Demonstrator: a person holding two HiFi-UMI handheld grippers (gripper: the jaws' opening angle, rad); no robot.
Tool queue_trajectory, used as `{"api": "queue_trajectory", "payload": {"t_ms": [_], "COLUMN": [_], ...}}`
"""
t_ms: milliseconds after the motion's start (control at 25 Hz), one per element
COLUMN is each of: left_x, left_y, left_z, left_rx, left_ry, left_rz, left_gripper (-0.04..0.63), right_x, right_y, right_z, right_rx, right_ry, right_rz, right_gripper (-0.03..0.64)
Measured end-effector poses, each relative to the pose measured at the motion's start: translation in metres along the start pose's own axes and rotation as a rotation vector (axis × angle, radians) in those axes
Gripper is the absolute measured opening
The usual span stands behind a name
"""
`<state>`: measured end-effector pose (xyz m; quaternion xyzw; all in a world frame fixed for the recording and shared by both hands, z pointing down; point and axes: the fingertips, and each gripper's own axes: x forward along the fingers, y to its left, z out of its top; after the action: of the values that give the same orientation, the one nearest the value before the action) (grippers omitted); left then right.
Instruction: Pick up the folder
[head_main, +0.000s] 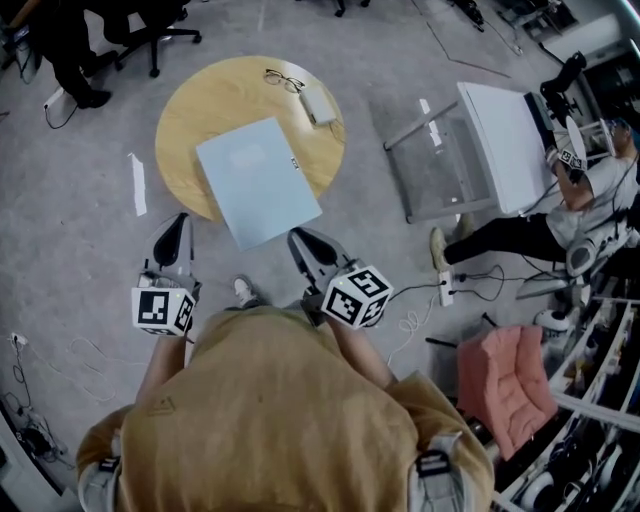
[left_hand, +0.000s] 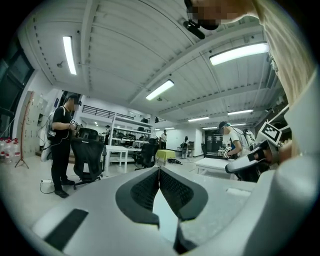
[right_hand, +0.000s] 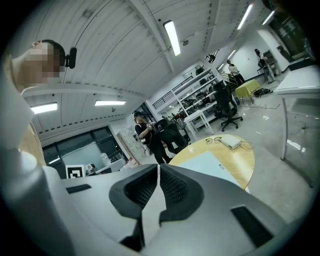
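- Folder (head_main: 258, 180): pale blue, lies flat on round wooden table (head_main: 185, 110), turned askew, near corner hanging past table's near edge; shows ahead of the jaws in the right gripper view (right_hand: 205, 162), touched by neither gripper.
- Left gripper (head_main: 180, 222): hovers off table, just outside its near edge, on the folder's left; points about level; jaws together, pads meeting at the tips with nothing between them (left_hand: 159, 172).
- Right gripper (head_main: 297, 238): hovers off table too, just outside near edge, close beside the folder's hanging corner but apart from it; tilts slightly down toward table; jaws pressed together and empty (right_hand: 158, 167).
- Glasses (head_main: 283, 79): rest on table's far edge, beyond the folder.
- White box (head_main: 318, 103): sits on table's far right rim, just beside the glasses, with a cable trailing off.
- Tape strip (head_main: 138, 184): lies on grey floor, just left of table.
- White desk (head_main: 505, 140): stands well to table's right, a seated person (head_main: 560, 215) beside it.
- Pink cushion (head_main: 505, 380): lies on floor, well to table's right and nearer the wearer.
- Office chair (head_main: 150, 30): stands beyond table's far left.
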<state>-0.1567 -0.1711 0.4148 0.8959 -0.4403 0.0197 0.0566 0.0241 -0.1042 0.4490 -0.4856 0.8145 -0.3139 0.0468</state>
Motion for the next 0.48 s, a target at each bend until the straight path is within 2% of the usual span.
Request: {"api": "queue_trajectory", "payload": {"t_ms": [280,480], "left_x": [0.015,0.026], "left_y": [0.008,0.003], "left_z": [-0.012,-0.017], "left_rx": [0.007,0.018], "left_ry": [0.024,0.029], "left_rz": [-0.046,-0.036], "left_gripper": [0.005,0.005], "right_x": [0.009,0.011], "right_y": [-0.011,-0.033], "right_z": [-0.002,-0.007], "right_rx": [0.019,0.061], "right_ry": [-0.014,-0.010], "right_rz": [-0.043,-0.039], "right_gripper": [0.003,0.003]}}
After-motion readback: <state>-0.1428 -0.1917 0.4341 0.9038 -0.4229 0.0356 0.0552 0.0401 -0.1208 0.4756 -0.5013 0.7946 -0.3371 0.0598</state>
